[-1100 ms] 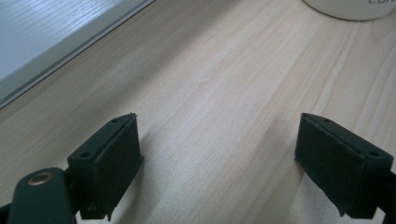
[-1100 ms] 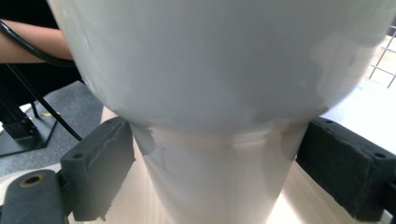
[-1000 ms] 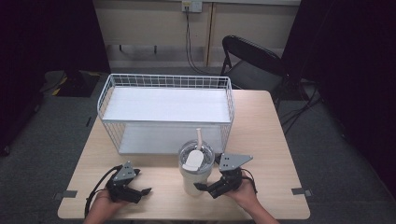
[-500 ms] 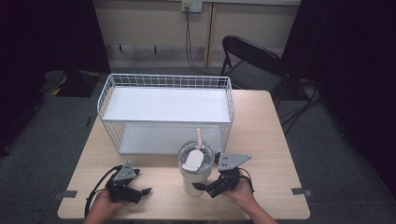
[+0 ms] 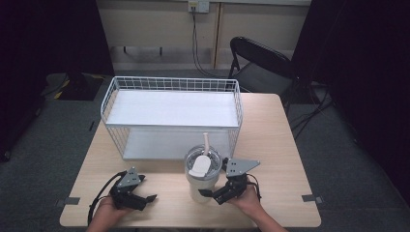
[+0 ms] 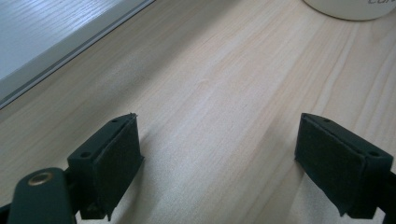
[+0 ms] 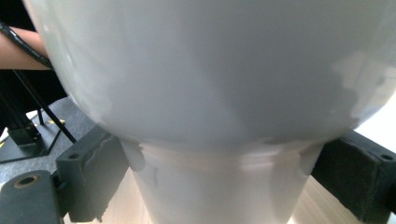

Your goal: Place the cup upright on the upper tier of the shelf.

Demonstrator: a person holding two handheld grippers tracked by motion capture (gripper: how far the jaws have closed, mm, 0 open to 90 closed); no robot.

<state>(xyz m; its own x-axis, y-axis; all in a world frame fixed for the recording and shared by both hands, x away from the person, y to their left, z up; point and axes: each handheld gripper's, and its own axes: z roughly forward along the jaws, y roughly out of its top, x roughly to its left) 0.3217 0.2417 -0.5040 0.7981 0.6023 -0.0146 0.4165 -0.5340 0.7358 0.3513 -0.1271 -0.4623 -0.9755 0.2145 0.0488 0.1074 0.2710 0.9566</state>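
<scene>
tumbler [image 5: 202, 180], 6 o'clock on bench [image 5: 285, 145]: rigid, smooth, likely slippery, top-heavy. my right hand-held gripper [image 5: 211, 194] pinches its narrow base; left hand-held gripper [image 6: 219, 163] spread, idle.

- We see a light wooden table [image 5: 275, 135] with a pale, fine grain.
- On its far half we find a white wire basket [image 5: 172, 116], standing level.
- Just in front of the basket we see a white tumbler [image 5: 201, 179] standing upright on the wood, with a lid and straw.
- Our left gripper [image 5: 140, 198] rests low on the near left part.
</scene>
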